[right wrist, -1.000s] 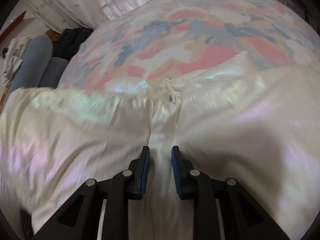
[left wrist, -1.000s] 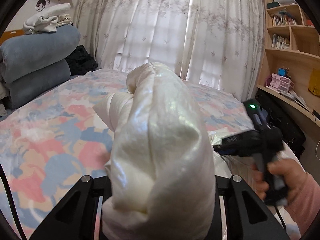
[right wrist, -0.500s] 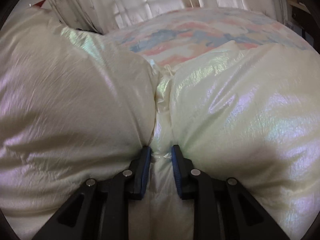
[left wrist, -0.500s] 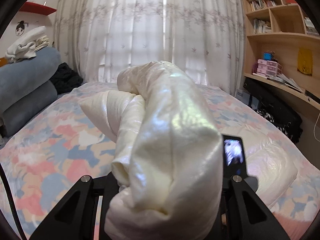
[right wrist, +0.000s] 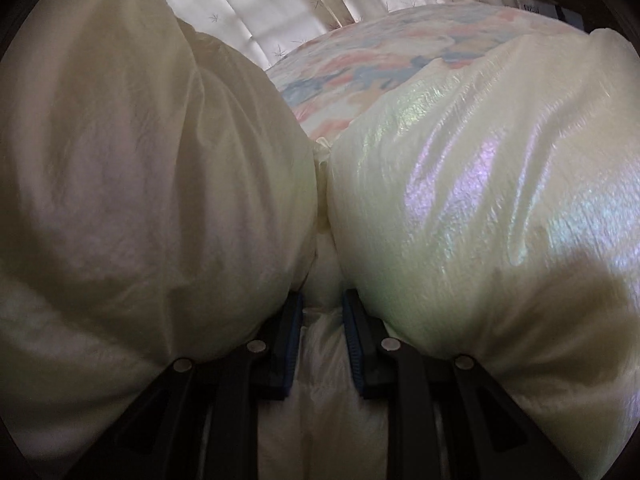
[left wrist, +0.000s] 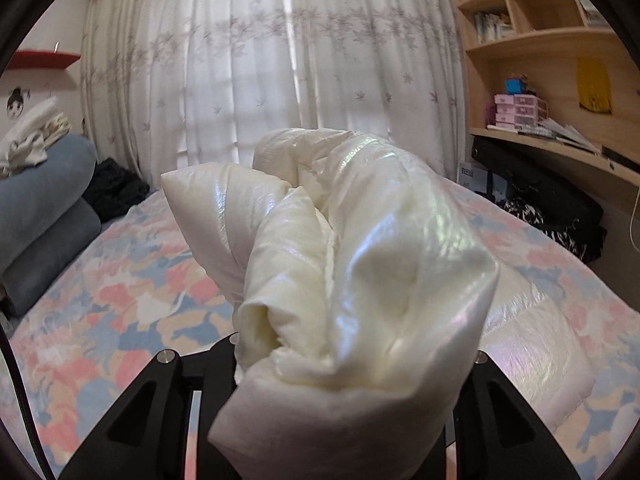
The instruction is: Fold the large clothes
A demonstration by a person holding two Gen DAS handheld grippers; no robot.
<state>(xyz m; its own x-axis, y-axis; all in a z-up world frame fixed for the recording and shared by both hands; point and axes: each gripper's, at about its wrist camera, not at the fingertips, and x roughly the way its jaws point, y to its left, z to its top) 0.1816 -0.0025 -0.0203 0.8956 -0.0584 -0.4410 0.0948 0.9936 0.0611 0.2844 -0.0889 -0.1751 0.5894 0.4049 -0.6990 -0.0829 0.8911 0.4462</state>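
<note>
Mid-fold: my left gripper and right gripper both clamp the puffy jacket; next I'd lay it over flat.

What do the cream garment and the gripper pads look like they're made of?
Cream garment: looks like thin glossy synthetic shell, probably nylon or polyester, over puffy fill; it shows a pearly pink-green sheen and bulges around the grip. Right gripper pads: blue, ribbed, likely rubber.

one puffy jacket, two hand-held grippers, one bed
</note>
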